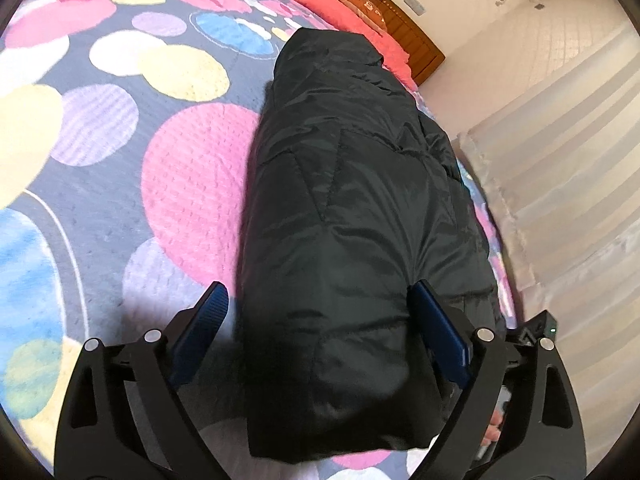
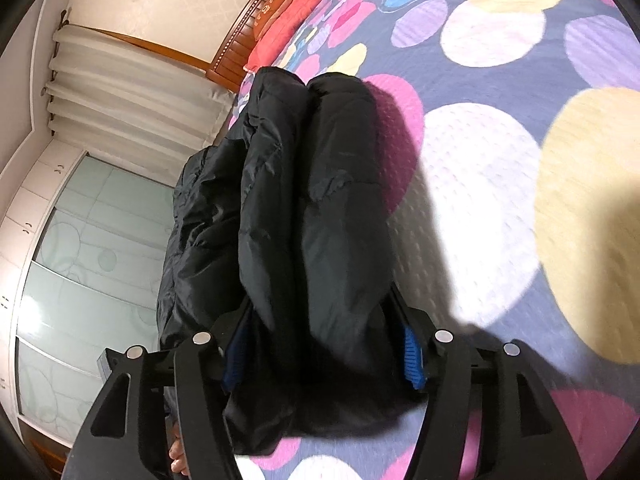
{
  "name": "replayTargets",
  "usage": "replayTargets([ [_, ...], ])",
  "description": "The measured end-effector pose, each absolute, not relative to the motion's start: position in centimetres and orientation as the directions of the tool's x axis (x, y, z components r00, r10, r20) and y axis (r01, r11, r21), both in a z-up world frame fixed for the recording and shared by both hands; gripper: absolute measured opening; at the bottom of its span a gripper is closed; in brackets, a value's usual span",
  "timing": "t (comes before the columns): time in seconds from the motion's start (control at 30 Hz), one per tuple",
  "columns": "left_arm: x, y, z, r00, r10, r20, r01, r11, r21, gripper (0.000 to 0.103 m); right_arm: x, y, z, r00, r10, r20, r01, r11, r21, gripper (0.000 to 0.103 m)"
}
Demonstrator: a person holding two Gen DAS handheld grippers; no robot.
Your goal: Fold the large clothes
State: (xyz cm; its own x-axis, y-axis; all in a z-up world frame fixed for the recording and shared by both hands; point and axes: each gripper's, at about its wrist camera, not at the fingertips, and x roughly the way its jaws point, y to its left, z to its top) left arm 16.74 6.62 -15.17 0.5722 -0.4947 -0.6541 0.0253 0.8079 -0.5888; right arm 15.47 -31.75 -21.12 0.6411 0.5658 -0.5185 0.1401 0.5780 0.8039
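Note:
A black padded jacket (image 1: 348, 208) lies folded into a long bundle along the bed's edge. My left gripper (image 1: 320, 300) straddles its near end with jaws wide open; the right blue pad (image 1: 436, 332) touches the fabric and the left pad (image 1: 200, 328) stands clear of it. In the right wrist view the same jacket (image 2: 304, 216) shows as thick folded layers. My right gripper (image 2: 320, 344) has the bundle's end between its jaws, the blue pads (image 2: 412, 356) pressed against the fabric on both sides.
The bed has a quilt (image 1: 120, 128) with large coloured circles. Red pillows (image 1: 340, 8) and a wooden headboard (image 1: 404, 20) are at the far end. White curtains (image 1: 560, 184) hang beside the bed. A glass-front wardrobe (image 2: 88, 272) stands beyond the bed edge.

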Motion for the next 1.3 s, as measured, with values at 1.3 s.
replayTargets([
  [1.3,2.3,1.5,-4.3,0.776,-0.079,-0.626,0.015,0.994,-0.107,0.098,2.9,-21.6,-6.8,0.770,0.017,-0.638,0.120,0.978,0.170,0.077],
])
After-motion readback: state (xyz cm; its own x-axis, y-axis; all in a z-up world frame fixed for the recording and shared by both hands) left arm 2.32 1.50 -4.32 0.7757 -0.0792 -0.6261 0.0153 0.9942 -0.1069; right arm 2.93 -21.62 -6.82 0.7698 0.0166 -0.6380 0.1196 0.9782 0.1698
